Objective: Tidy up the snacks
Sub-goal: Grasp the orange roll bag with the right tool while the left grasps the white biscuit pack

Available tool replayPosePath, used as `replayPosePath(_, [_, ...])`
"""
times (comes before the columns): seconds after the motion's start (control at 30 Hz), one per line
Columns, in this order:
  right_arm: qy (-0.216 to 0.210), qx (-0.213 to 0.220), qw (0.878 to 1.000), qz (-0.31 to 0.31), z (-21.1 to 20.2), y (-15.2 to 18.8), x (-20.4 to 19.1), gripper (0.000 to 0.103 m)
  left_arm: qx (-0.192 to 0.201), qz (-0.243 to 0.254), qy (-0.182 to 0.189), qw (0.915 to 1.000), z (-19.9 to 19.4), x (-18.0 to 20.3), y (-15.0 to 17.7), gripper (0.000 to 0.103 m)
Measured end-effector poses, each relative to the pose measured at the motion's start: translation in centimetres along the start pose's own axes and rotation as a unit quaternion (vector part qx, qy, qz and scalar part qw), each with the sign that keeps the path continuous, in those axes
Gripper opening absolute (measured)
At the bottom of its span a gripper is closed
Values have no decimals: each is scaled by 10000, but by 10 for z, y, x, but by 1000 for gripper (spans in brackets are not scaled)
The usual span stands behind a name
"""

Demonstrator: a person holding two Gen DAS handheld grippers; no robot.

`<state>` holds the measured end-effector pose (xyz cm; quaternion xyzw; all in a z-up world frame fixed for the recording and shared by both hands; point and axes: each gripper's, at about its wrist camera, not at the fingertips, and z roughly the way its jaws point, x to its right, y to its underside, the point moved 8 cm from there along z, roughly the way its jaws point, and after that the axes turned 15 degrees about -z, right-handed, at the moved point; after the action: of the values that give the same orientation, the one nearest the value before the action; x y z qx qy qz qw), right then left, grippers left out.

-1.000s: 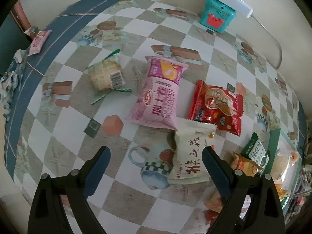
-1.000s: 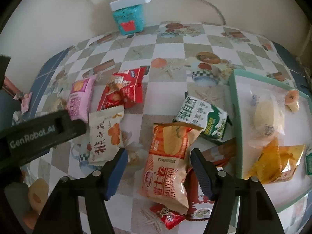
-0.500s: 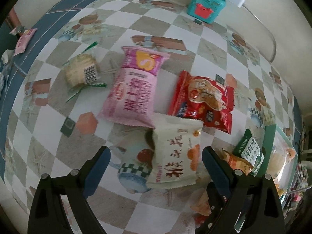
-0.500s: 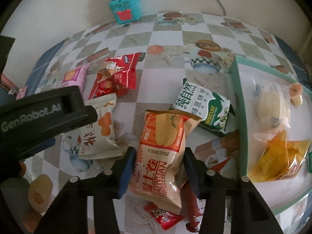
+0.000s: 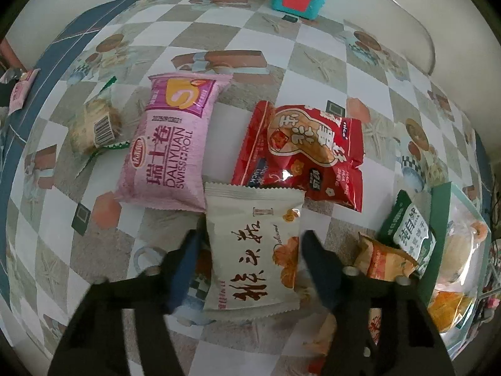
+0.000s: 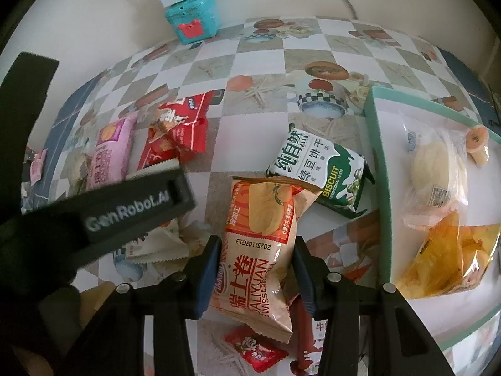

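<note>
Snack packets lie on a checked tablecloth. A white packet with an orange fruit print point(image 5: 253, 219) sits between the fingers of my left gripper point(image 5: 250, 238). Its jaws are closing, with thin gaps still showing at the packet's edges. My right gripper point(image 6: 256, 244) is shut on an orange Swiss roll packet point(image 6: 260, 213), its pads pressing both long sides. A pink Swiss roll packet point(image 5: 172, 144) and a red peanut packet point(image 5: 303, 150) lie just beyond the white one. A green biscuit packet point(image 6: 316, 169) lies beside the green-rimmed tray point(image 6: 380, 172).
The tray holds a wrapped bun point(image 6: 435, 172) and a yellow packet point(image 6: 447, 250). A teal box point(image 6: 194, 22) with a power strip on it stands by the wall. A clear-wrapped snack point(image 5: 94, 122) lies at the left. A small red candy packet point(image 6: 256, 347) lies under the right gripper.
My left gripper has moved over the white packet and its jaws have narrowed around it. My right gripper has closed from wide apart onto the orange packet.
</note>
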<state>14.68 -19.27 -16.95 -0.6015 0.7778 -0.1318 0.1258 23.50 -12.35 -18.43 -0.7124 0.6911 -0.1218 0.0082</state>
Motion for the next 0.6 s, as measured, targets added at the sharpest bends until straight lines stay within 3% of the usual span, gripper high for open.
replayPosePath(0.13, [-47,8,10000,40,0,-1,1,48,11,-13,75,10000,0,4,-1,53])
replayPosePath(0.6, [-277,52,9996,85,-9,-4,2,39,348,-254,216,9988,-45,-7,-9,53])
